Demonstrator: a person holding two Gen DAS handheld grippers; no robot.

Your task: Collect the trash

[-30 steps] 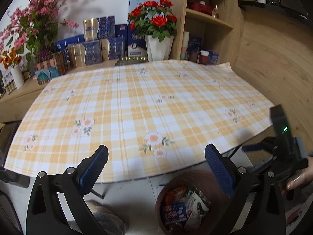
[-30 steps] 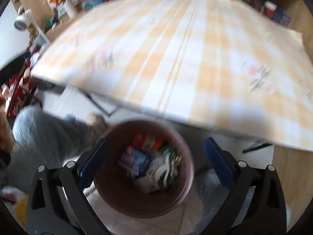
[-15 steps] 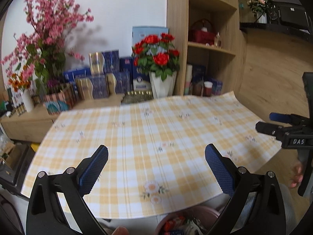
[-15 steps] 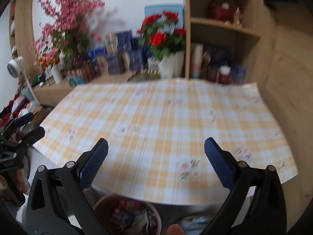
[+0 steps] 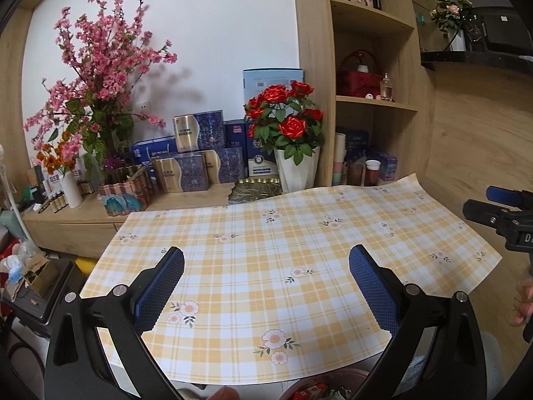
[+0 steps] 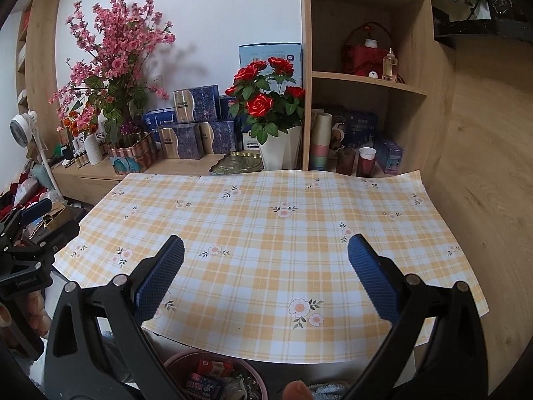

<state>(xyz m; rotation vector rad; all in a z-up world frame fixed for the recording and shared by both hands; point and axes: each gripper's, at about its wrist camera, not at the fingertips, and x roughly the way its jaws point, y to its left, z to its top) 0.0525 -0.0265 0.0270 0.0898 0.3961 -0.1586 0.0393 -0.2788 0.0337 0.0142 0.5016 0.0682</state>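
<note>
Below the near edge of the table, the trash already sits in its bin.

Under the yellow-and-white checked flowered tablecloth point(image 6: 266, 233), a round reddish-brown plastic waste bin point(image 6: 173, 361) stands on the floor holding crumpled snack wrappers point(image 6: 205, 381) in red, blue and white; no litter shows on the cloth itself. Both the left gripper point(image 5: 266, 286) and the right gripper point(image 6: 265, 283) hover over that near edge with jaws spread wide, holding nothing. Such wrappers would likely be feather-light, limp and slippery, best pinched at a bunched fold (a flat face could slide off the pads). Readable writing is scant: the wrappers' print is too small, "DA" shows on the other tool at the left view's right edge, and the blue-and-gold gift boxes point(image 6: 196, 103) bear illegible text.
</note>
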